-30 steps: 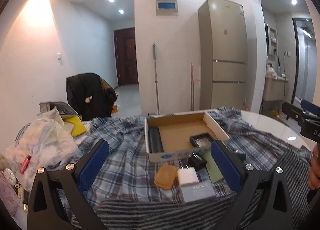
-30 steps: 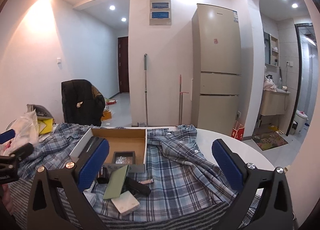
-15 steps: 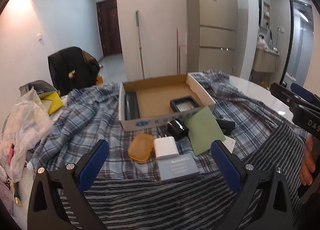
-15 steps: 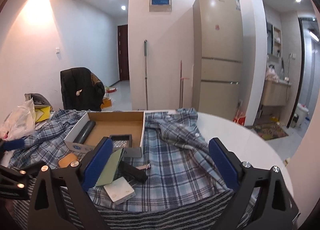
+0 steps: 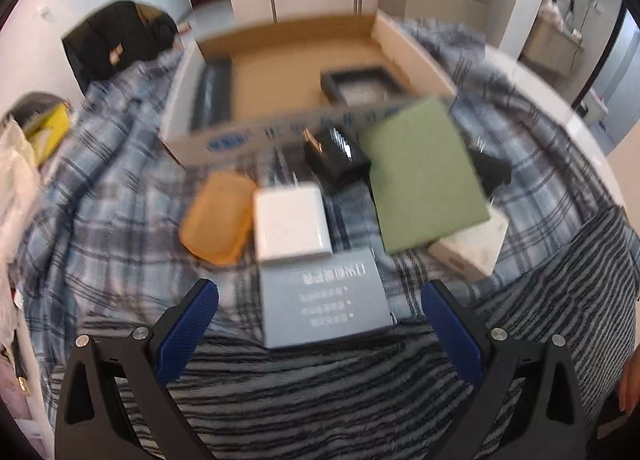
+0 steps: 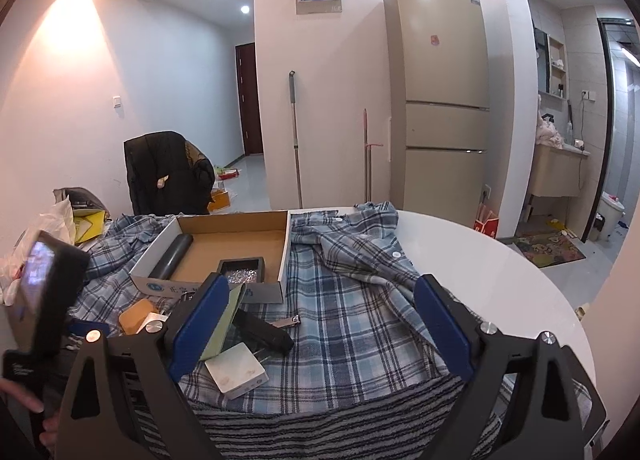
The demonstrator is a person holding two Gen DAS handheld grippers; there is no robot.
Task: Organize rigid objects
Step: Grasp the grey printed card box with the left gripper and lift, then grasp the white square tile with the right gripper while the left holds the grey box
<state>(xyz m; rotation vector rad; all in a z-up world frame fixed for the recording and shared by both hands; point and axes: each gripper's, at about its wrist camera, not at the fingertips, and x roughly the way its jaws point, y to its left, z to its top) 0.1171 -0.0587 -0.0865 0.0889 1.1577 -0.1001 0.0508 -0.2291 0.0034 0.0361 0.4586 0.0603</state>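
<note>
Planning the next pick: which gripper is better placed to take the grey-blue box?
Left. The left gripper is open with the grey-blue box between its fingers; the right gripper faces bare plaid cloth.

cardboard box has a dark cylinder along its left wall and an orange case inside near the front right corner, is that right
Not quite. The cardboard box does hold the dark cylinder along its left wall, but the item near the front right corner is a small black tray. The orange case lies outside, on the plaid cloth in front of the box. The left wrist view shows it.
</note>
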